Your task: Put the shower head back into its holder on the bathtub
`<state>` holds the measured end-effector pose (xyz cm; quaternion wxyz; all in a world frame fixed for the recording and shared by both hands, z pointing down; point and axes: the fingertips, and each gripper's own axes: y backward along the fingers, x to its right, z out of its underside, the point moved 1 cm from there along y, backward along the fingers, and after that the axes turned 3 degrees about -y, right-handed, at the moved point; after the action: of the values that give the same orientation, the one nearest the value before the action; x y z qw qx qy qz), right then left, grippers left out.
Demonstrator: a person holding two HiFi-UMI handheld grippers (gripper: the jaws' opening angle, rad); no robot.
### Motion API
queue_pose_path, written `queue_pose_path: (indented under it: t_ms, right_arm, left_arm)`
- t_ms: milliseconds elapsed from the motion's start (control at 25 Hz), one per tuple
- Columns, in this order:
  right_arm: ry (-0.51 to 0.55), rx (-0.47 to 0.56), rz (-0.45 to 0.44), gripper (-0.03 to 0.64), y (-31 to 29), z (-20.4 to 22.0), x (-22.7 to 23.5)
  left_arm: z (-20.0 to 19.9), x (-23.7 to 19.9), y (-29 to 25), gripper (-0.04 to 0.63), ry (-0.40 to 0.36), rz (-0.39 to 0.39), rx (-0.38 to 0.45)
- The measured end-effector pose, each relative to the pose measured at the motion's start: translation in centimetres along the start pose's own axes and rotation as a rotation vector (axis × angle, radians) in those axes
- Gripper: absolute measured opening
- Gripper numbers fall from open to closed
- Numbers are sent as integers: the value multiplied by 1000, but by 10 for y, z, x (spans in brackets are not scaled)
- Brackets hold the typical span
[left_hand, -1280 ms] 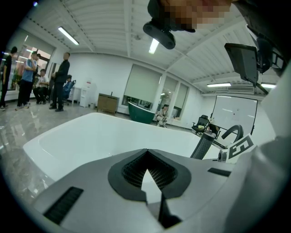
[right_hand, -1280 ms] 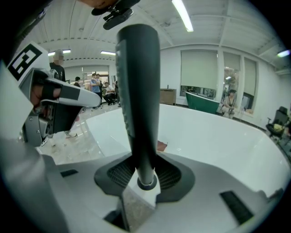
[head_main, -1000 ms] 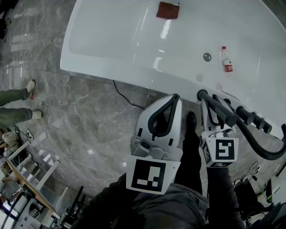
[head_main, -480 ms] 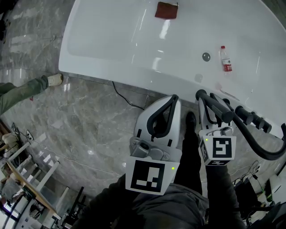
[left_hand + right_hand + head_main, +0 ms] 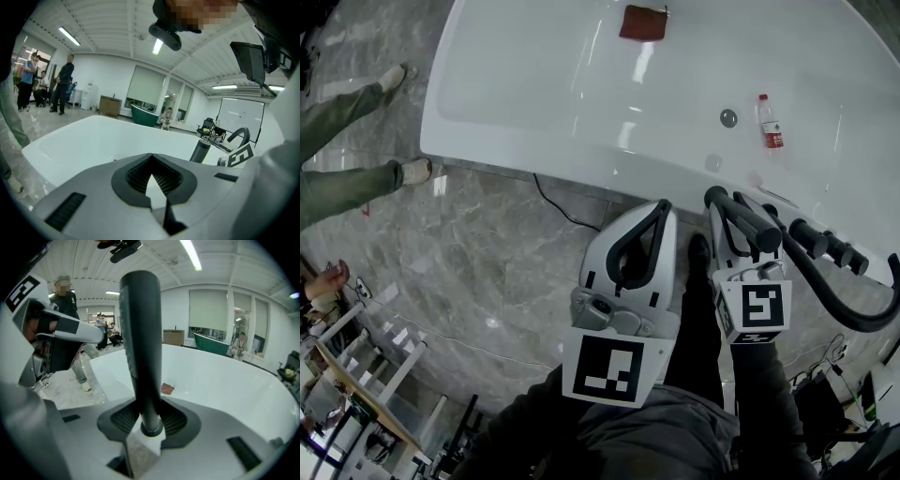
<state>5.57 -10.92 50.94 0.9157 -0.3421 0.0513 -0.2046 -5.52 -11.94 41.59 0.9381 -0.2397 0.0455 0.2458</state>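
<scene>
My right gripper (image 5: 737, 221) is shut on the black shower head (image 5: 742, 217), a dark stick-shaped handle that rises straight out between the jaws in the right gripper view (image 5: 140, 348). Its black hose (image 5: 839, 305) curves off to the right. The handle hangs over the near rim of the white bathtub (image 5: 534, 103), beside a row of dark fittings (image 5: 814, 239) on that rim; I cannot tell which of them is the holder. My left gripper (image 5: 661, 208) is shut and holds nothing, just left of the right one above the marble floor.
Inside the tub lie a red cloth (image 5: 642, 22), a plastic bottle (image 5: 766, 122) and the drain (image 5: 728, 117). A thin black cable (image 5: 558, 202) trails on the floor below the rim. A person's legs (image 5: 352, 136) stand at the far left. White racks (image 5: 366, 352) sit at lower left.
Both grippers have kept still. The person at the left has stepped: the legs and shoes have moved up along the picture's left edge.
</scene>
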Motion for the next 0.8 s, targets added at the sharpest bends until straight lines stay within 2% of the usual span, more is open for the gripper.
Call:
queue_pose_path:
  t_ms: [320, 440, 800]
  right_arm:
    - [-33, 16, -29, 140, 1, 2, 0]
    - [-41, 24, -39, 193, 1, 1, 0]
    - [-27, 15, -36, 232, 4, 1, 0]
  left_arm:
    - [-3, 4, -1, 3, -13, 2, -5]
    - [-4, 4, -1, 3, -12, -1, -3]
    - [-2, 8, -3, 3, -13, 0, -11]
